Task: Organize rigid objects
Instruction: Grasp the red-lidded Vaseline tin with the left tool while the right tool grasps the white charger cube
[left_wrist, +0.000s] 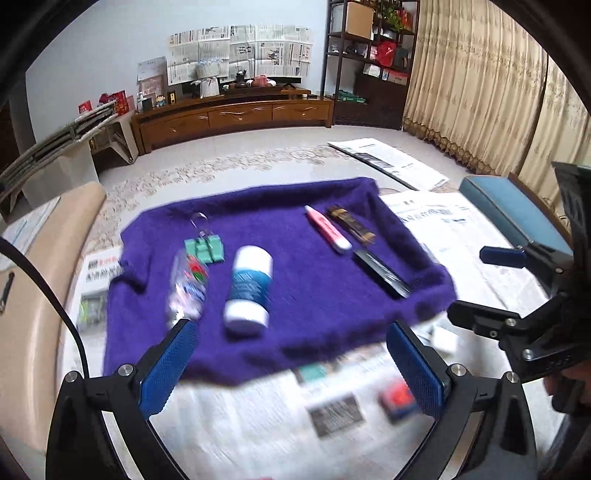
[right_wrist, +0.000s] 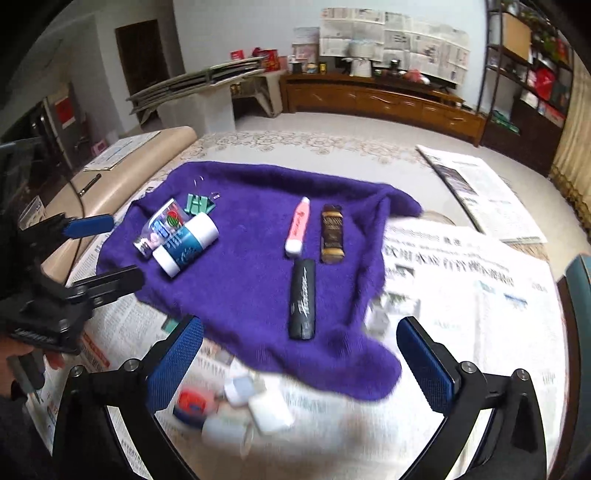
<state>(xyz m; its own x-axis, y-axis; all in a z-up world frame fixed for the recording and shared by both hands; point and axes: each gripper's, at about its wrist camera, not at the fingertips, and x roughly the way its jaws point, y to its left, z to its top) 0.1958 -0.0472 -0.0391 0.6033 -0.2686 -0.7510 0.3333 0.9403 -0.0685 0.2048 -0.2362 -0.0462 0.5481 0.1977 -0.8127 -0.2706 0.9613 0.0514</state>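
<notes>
Left tool (left_wrist: 291, 354) released, jaws wide, nothing between blue pads; hangs at lower frame over near edge of purple cloth (left_wrist: 295, 295). Right tool (right_wrist: 301, 360) likewise released, empty, lower frame.

Cloth spread on newspaper-covered worktop (right_wrist: 480, 314). On it, centre-left: white-capped blue bottle (right_wrist: 186, 243) lying flat, touching clear printed packet (right_wrist: 159, 229); green binder clips (right_wrist: 197, 205) just beyond. Centre-right: pink pen-like tube (right_wrist: 297, 230), brown bar (right_wrist: 332, 236), black case (right_wrist: 303, 299) below them.

Small white items (right_wrist: 258, 402), blurred, on newspaper at lower centre.
</notes>
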